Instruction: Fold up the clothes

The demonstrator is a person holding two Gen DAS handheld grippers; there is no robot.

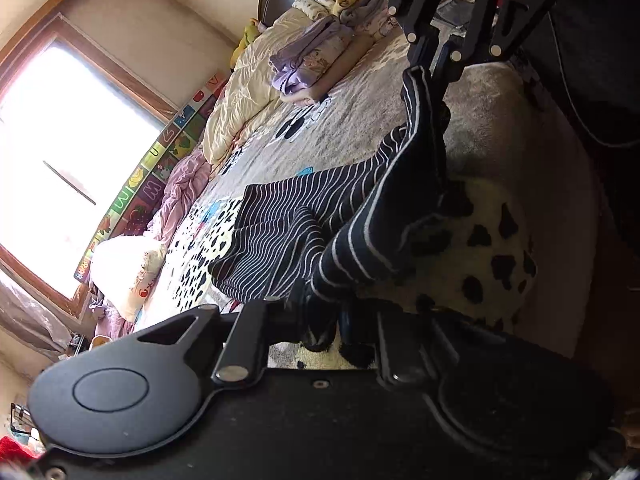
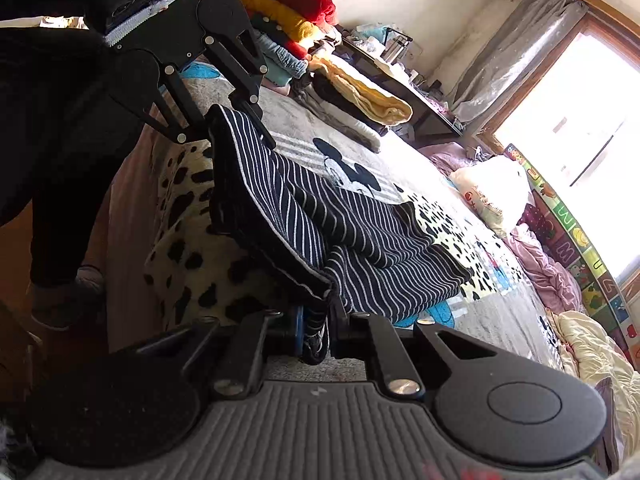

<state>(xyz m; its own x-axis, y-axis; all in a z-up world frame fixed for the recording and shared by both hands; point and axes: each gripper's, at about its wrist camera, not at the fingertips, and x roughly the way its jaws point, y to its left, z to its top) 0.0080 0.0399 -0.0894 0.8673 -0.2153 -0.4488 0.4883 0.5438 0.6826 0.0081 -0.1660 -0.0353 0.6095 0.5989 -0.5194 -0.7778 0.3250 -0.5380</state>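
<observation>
A dark striped garment [image 1: 280, 220] with thin white lines is stretched by one edge between both grippers. Its far part lies on the bed's grey cartoon-mouse blanket [image 1: 360, 92]. In the left wrist view my left gripper [image 1: 316, 320] is shut on a bunched corner at the bottom. My right gripper [image 1: 424, 76] pinches the opposite corner at the top. In the right wrist view the right gripper [image 2: 316, 332] clamps the striped garment [image 2: 360, 232]. There the left gripper [image 2: 216, 114] holds the far corner at upper left, above the blanket [image 2: 304, 136].
Folded lilac and beige clothes [image 1: 304, 64] and a cream quilt [image 1: 236, 112] lie at the bed's far end. Red and yellow folded clothes [image 2: 296, 4] and a yellow blanket [image 2: 360, 96] sit on the other side. A person's dark-trousered leg [image 2: 60, 160] stands beside the bed. A white pillow [image 2: 492, 192] rests by the window.
</observation>
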